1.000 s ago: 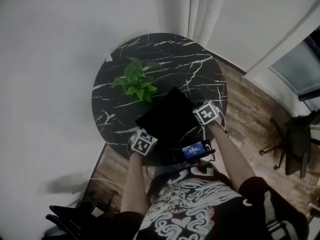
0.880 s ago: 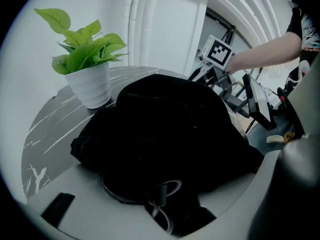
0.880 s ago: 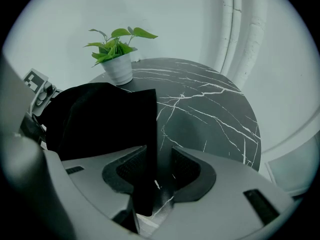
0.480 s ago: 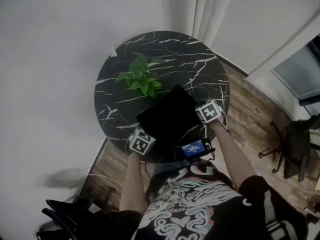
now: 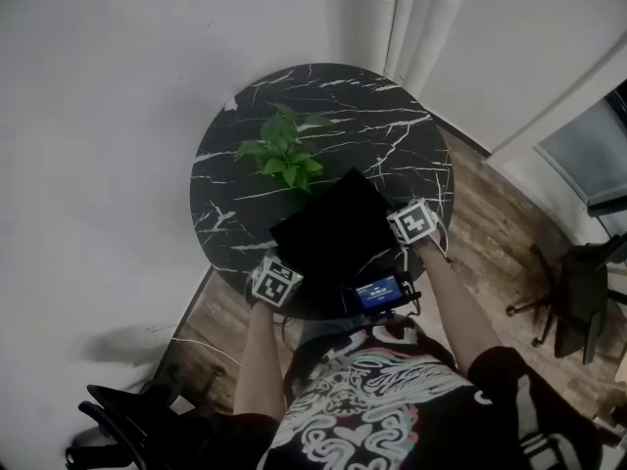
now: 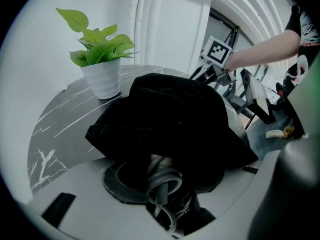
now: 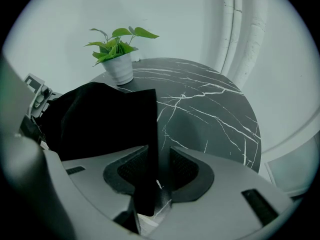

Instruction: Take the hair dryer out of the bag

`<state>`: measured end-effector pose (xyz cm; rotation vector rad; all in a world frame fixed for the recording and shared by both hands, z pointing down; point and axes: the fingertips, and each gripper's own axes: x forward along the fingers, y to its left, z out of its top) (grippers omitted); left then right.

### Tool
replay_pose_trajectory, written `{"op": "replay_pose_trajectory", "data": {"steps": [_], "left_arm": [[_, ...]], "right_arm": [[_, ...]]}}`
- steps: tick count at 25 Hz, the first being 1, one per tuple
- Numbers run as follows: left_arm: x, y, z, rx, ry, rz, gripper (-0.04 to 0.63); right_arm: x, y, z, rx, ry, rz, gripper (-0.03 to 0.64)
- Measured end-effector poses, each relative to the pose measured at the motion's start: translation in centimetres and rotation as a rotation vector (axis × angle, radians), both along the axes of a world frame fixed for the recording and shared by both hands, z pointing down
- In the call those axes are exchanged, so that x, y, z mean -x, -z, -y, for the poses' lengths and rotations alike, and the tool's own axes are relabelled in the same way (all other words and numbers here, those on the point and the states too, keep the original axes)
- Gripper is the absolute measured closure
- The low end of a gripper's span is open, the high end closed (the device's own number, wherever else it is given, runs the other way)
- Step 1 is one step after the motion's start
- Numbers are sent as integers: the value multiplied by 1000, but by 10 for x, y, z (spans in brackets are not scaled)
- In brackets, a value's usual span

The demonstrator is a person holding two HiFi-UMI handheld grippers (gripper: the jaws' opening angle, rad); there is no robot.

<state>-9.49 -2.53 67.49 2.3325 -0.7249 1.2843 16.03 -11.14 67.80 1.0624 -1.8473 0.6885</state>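
Hair dryer cord (image 6: 161, 181): smooth grey loop between left gripper's (image 6: 172, 194) half-parted jaws, grip unclear; body hidden | right gripper (image 7: 157, 171) pinches soft black bag (image 6: 170, 114) edge | round marble table (image 7: 210, 109) beyond | left gripper edged back since.

We see the black bag (image 5: 333, 228) lying slumped on the near side of the round marble table (image 5: 392, 135), its soft fabric bulging up in a mound. From its near left end a looped grey cord (image 6: 161, 181) spills out of the opening. We cannot see the hair dryer's body.
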Motion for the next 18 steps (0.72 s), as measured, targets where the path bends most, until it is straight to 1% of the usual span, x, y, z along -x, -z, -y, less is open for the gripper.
{"op": "replay_pose_trajectory", "data": {"steps": [5, 10, 14, 18], "left_arm": [[4, 1, -3, 8, 1, 14, 387], [12, 1, -6, 11, 20, 22, 387], [16, 2, -8, 12, 33, 24, 387], [21, 2, -10, 16, 38, 33, 387]], "right_arm": [[-1, 0, -1, -1, -5, 4, 486], [-1, 2, 0, -5, 3, 6, 486], [13, -3, -10, 49, 7, 92, 486], [6, -2, -5, 21, 6, 55, 486]]}}
